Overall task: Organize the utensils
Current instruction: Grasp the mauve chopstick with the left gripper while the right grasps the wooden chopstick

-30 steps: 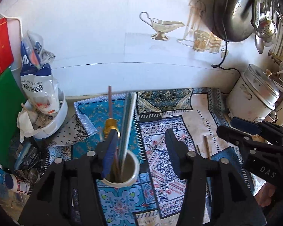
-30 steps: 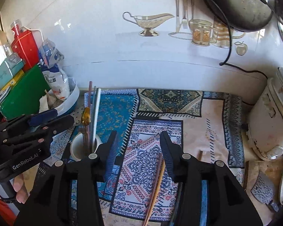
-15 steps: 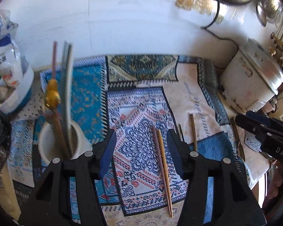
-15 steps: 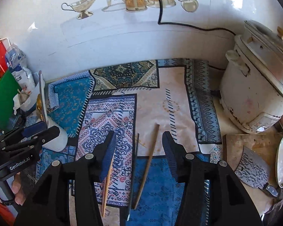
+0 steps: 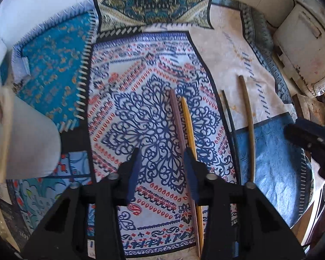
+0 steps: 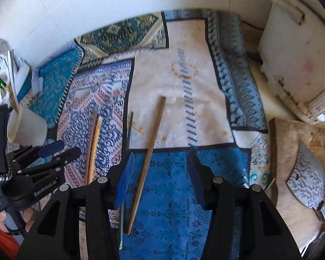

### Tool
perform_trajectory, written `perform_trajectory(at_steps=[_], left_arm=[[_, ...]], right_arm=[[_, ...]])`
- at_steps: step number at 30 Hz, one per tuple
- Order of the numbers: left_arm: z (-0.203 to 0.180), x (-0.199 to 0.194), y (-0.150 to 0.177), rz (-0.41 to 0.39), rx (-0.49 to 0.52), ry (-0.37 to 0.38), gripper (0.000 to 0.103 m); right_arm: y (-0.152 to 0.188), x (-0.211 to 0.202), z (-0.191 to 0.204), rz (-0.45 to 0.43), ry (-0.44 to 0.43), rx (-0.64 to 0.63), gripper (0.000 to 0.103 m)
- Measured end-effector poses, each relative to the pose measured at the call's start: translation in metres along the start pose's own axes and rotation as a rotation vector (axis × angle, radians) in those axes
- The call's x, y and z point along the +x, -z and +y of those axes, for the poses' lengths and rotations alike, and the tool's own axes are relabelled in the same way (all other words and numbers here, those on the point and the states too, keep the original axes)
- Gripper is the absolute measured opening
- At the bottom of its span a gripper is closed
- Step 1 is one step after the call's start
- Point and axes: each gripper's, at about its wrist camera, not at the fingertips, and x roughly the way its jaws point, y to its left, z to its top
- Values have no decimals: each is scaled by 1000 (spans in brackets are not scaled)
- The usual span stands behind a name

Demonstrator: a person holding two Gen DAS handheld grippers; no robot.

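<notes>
The left gripper [image 5: 162, 169] hangs over the patterned cloth [image 5: 149, 112] with its fingers spread wide and nothing between them; a purple-brown chopstick [image 5: 179, 134] and a yellow chopstick [image 5: 189, 127] lie side by side on the cloth, running under its right finger. Further right lie a thin black stick [image 5: 229, 121] and a brown wooden chopstick [image 5: 248, 125], apart from each other. The right gripper [image 6: 160, 173] is also wide open and empty, low over the blue part of the cloth, with the brown chopstick [image 6: 148, 158] lying slanted between its fingers, nearer the left one, and the black stick [image 6: 127, 143] passing under that left finger. A white cup [image 6: 26, 125] holding utensils stands at the left, beside the left gripper.
</notes>
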Motion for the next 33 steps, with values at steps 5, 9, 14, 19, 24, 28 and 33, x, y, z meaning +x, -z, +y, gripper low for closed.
perform_trajectory(at_steps=[5,9,14,19,24,28,33], left_arm=[[1,9,1,18,-27,54,25],[0,10,-2,18,-28,75,22],[-6,13,-11,4,-13,50,11],[-5,17,-21,6,-19,65,6],[-7,23,-33,11,-16,99,5],[-7,27,-40,25,-1,125,4],[-10,15,-34,18,32,91,4]], right_arm=[[6,27,-2,84,-52,23,47],[8,38,2,104,-52,6,45],[4,47,7,120,-73,9,34],[3,52,15,99,-54,-23,18],[-5,60,15,90,-68,-13,9],[-11,68,6,108,-132,50,8],[-13,70,3,121,-152,68,7]])
